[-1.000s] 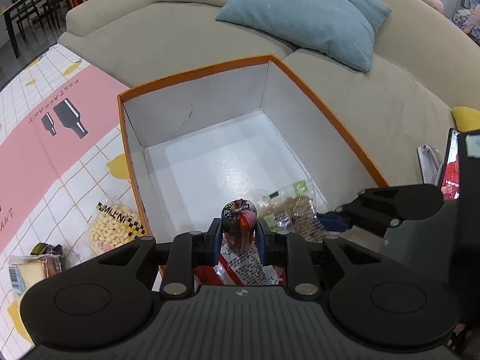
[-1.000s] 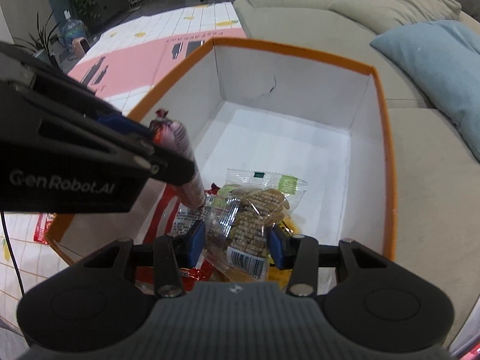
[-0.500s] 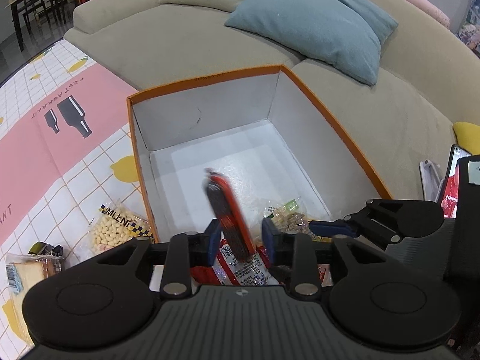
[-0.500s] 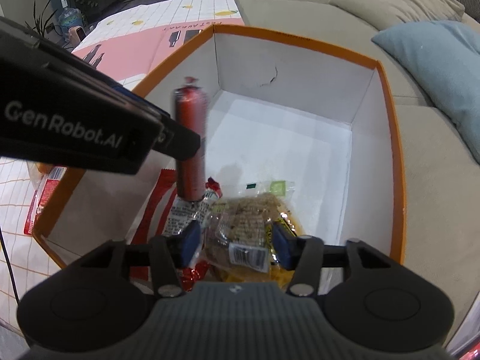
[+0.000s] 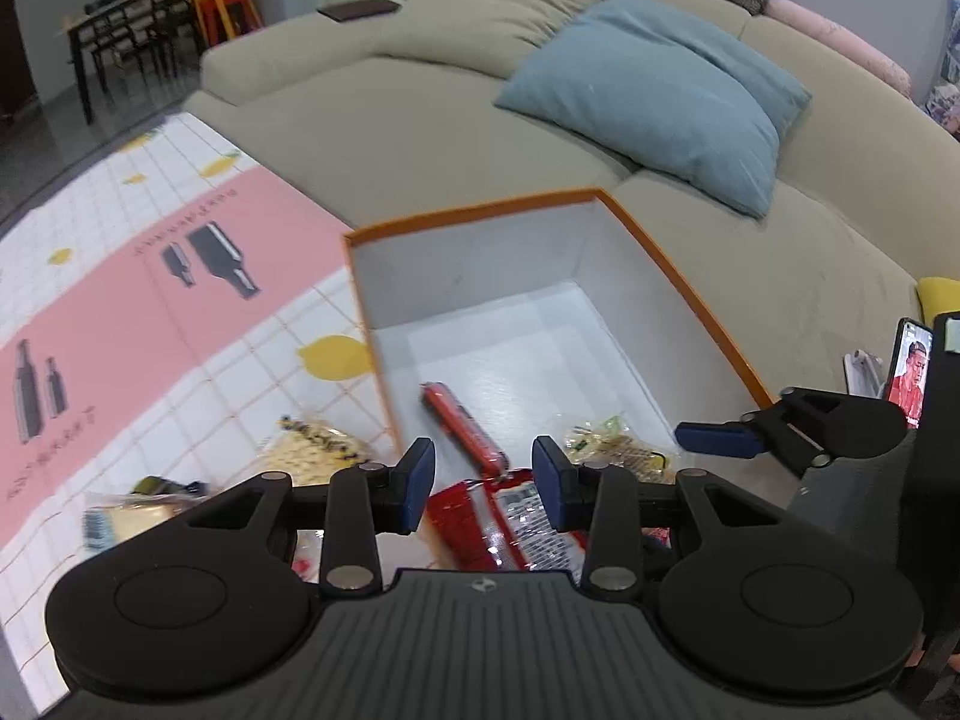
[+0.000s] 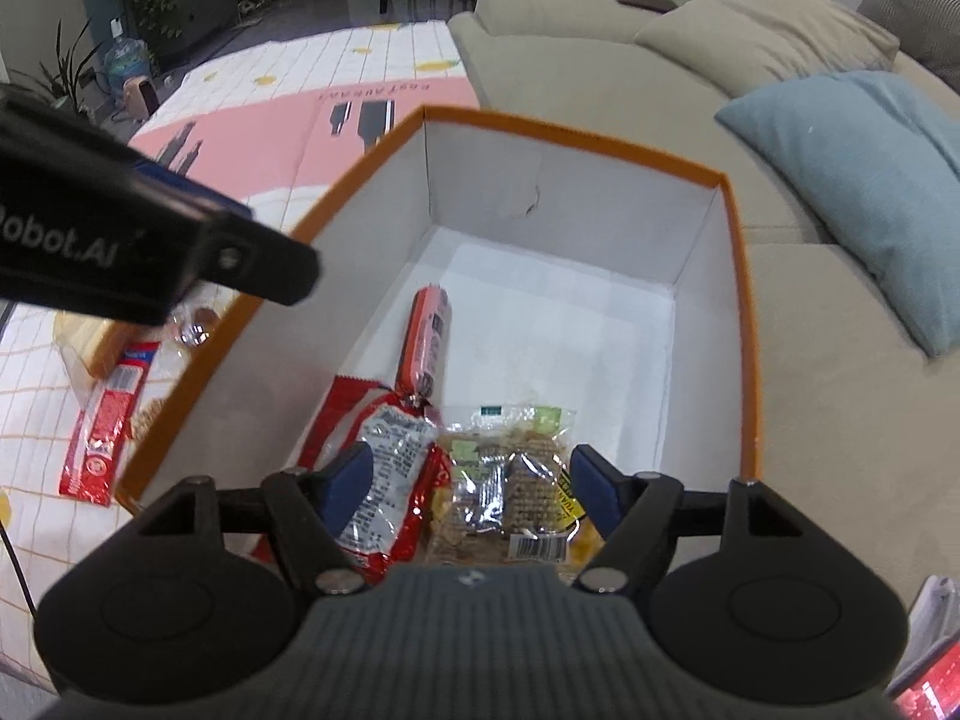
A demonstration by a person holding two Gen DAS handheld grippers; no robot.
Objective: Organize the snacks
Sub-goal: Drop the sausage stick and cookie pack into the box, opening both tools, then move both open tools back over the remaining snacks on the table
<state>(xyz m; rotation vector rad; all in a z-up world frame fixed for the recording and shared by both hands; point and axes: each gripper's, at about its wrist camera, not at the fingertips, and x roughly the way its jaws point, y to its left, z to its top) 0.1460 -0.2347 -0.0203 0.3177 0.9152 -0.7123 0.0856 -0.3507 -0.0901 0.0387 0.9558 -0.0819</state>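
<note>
Left gripper (image 5: pixel 485 477) open, jaws just parted, nothing between the pads; red sausage stick (image 5: pixel 461 422) lying loose ahead of it on the floor of the orange-rimmed box (image 6: pixel 744 324), near the left wall. Glossy red tube, crimped ends, tilted across the white bottom. Right gripper (image 6: pixel 471 483) open, jaws just widening, hanging over a clear cracker pack (image 6: pixel 510 474) beside a red wrapper (image 6: pixel 384 462). Both grippers angled steeply down into the box.
</note>
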